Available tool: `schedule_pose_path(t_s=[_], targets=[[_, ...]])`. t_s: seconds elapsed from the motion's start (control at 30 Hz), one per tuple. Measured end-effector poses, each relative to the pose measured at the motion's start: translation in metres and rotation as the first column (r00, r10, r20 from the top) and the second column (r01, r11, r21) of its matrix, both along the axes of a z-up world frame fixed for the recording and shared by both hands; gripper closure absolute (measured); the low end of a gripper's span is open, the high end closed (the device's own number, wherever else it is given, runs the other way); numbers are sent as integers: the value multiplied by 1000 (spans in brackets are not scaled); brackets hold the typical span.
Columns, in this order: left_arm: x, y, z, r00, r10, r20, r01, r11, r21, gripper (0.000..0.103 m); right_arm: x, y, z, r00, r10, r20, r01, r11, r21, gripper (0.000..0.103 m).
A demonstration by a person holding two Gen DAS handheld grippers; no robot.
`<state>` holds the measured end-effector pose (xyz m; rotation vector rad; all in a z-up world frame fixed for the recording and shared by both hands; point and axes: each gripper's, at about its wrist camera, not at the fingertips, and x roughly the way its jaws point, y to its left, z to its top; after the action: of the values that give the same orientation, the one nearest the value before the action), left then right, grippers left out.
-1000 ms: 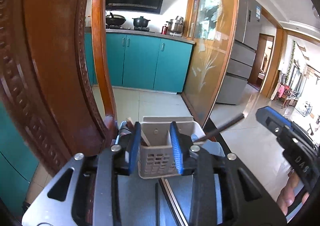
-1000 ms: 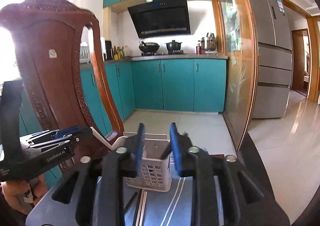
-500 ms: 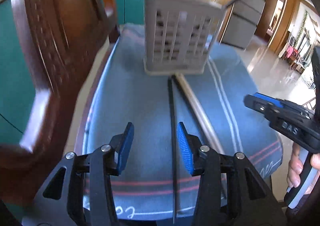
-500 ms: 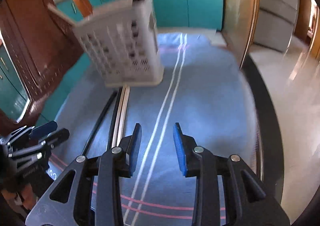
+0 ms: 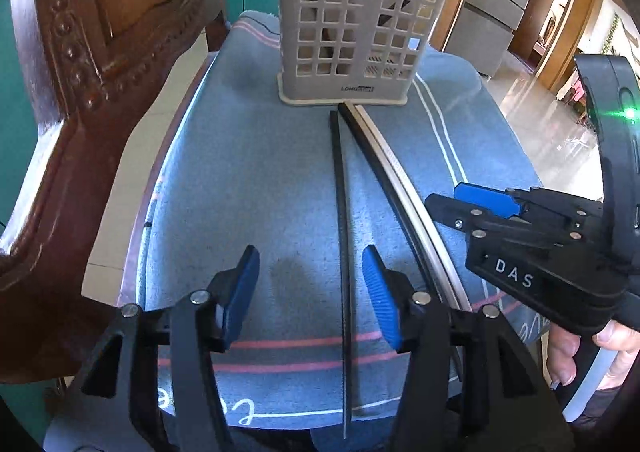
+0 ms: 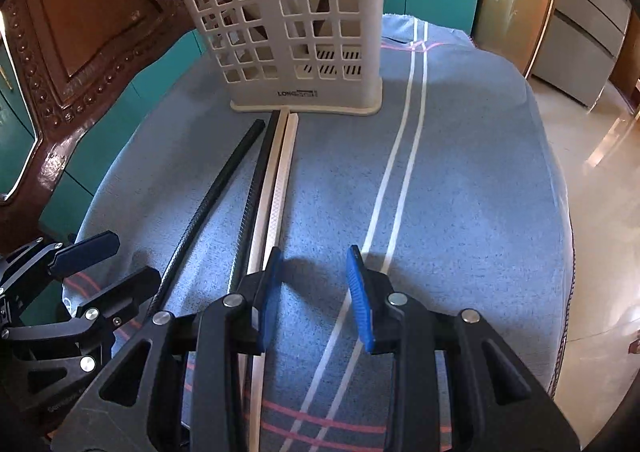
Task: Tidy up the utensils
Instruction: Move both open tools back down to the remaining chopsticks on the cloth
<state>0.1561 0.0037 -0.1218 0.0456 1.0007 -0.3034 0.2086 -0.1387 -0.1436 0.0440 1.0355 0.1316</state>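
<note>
Tipping down from the kitchen view of a second ago, both cameras now look steeply onto the blue towel [image 5: 256,180] spread over the surface, where four chopsticks lie lengthwise just in front of the beige utensil basket [image 5: 356,24]. The left hand-held gripper [image 5: 310,292] has just been opening its jaws, and they now stand apart over the cloth with the lone black chopstick [image 5: 342,236] running between them, nearer the right pad, not yet pinched. The right hand-held gripper [image 6: 314,292] is also open, more narrowly, with only bare cloth and a white stripe between its pads; the pale chopsticks [image 6: 276,192] and the second black chopstick [image 6: 250,204] pass just beside its left finger and under it. Judging from this, the pick-up is about to start on the left side, while the right would need to shift toward the sticks before closing. The basket stands upright at the far end of the towel, with several dark handles already poking from its top, so part of the sorting looks done. A carved wooden chair [image 5: 80,92] crowds the left edge of the surface, close to the left gripper's path up to the basket. The two grippers sit near each other, and the touching sticks on the right may be hard to separate singly.
</note>
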Motion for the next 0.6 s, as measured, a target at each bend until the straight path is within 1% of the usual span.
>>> schedule_pose_path(t_s=[0.3, 0.43, 0.6], targets=[[0, -3, -6, 1000, -13, -23, 13, 1000, 6, 46, 2, 0, 5, 1000, 15, 4, -15, 1000, 4, 70], [2, -6, -10, 999, -18, -37, 19, 1000, 11, 45, 0, 0, 12, 999, 27, 24, -28, 999, 34, 70], [2, -8, -11, 999, -21, -46, 21, 1000, 14, 44, 1, 6, 8, 999, 38, 5, -38, 999, 8, 70]])
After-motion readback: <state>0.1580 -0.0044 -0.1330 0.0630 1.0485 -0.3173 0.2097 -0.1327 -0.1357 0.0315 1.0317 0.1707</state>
